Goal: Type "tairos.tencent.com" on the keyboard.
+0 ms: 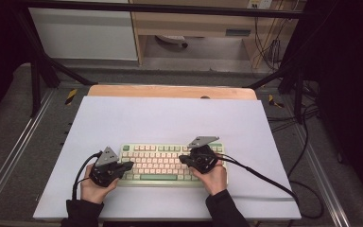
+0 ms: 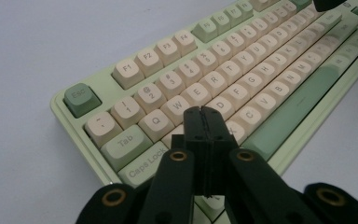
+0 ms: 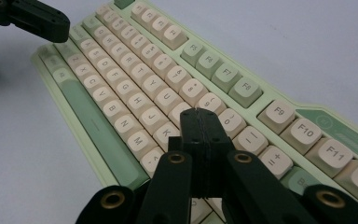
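A pale green keyboard (image 1: 170,163) with cream keys lies on a white sheet near the table's front edge. My left gripper (image 1: 130,165) hovers over its left end, jaws pressed together with nothing between them. In the left gripper view the left gripper (image 2: 203,110) has its tips just above the home-row keys of the keyboard (image 2: 223,79), near S and D. My right gripper (image 1: 182,159) is over the right half, also shut and empty. In the right gripper view the right gripper (image 3: 199,112) has its tips above the keyboard (image 3: 135,88), near K and L.
The white sheet (image 1: 170,118) covers most of a wooden table (image 1: 170,91). Black cables (image 1: 264,179) trail from both grippers, the right one across the sheet's front right corner. Black frame struts (image 1: 47,66) stand at the back left and right.
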{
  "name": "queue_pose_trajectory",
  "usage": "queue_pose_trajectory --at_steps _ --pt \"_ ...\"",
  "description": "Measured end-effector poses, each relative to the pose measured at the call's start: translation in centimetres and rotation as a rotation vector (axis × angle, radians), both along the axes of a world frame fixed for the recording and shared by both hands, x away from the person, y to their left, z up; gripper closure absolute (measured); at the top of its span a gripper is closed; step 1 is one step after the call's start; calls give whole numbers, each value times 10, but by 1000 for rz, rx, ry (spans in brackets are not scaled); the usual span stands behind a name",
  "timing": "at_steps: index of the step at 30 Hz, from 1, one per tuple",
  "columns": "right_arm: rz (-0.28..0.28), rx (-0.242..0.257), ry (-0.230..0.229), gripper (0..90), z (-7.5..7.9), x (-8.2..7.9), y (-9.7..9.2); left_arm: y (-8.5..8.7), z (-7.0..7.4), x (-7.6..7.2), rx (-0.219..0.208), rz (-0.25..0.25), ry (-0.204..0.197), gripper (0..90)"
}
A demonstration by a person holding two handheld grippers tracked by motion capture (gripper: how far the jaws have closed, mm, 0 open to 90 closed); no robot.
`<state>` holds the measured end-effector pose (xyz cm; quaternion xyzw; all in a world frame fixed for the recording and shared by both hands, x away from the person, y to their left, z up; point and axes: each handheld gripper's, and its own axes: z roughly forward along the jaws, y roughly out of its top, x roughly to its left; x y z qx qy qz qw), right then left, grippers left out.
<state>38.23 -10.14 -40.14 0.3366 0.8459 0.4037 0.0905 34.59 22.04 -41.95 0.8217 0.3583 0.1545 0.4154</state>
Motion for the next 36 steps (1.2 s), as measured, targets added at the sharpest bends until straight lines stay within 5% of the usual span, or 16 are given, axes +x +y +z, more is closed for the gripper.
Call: queue_pose_trajectory --at_steps 16,36 --pt "-3 13 16 900 -1 -10 -22 -3 3 -1 0 -4 -3 900" --pt "-18 26 25 900 -11 -23 -49 -27 4 13 45 1 7 900"
